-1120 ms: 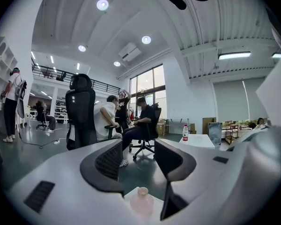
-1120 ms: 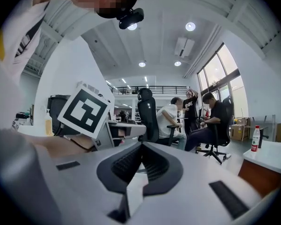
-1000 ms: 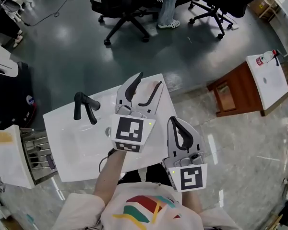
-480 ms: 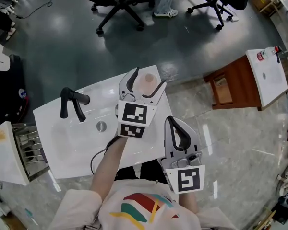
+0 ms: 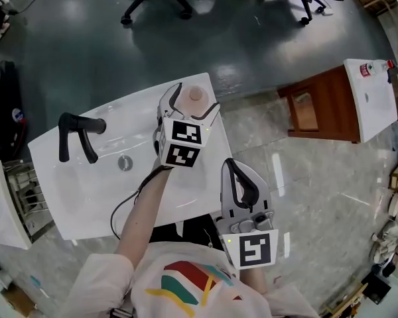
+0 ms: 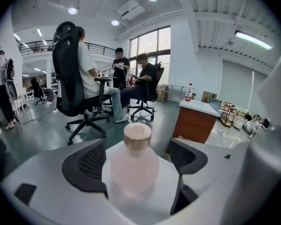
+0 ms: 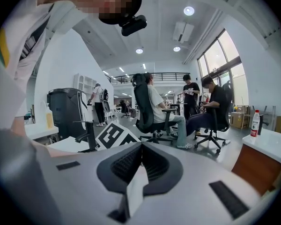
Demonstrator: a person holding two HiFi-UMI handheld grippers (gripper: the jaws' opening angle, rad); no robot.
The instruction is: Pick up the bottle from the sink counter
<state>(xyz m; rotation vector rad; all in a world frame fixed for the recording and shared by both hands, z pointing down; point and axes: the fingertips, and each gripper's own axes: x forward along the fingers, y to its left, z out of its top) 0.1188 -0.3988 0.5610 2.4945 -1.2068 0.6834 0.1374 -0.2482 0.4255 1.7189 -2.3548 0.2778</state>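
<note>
Bottle (image 6: 133, 165): pale pink, tan cap, upright on the far right corner of the white sink counter (image 5: 186, 187). Still on the surface, not lifted.

L side: left gripper (image 5: 196, 103) is down at the corner, tilted fwd and downward. Its jaws have just been opening and now stand wide. Bottle sits btwn them, roughly centred in the left gripper view. Clear gap on the right-hand pad. Left-hand pad is just beside the body, can't tell if it brushes it. No squeeze showing, so no grip yet.

R side: right gripper (image 7: 140, 161) hangs back near the person's torso, off the counter's near edge, well apart from the bottle. Jaws together, nothing btwn them. Looks idle for this job.

Elsewhere: black faucet (image 5: 76, 134) and drain (image 5: 125, 163) over on the left of the basin, clear of the working corner.

Progress, my read:
- Reach and line-up approx done, bottle bracketed.
- Left to do: close on the body, confirm the hold, lift clear of the counter.
- Call it under halfway, as the pickup itself hasn't begun.
</note>
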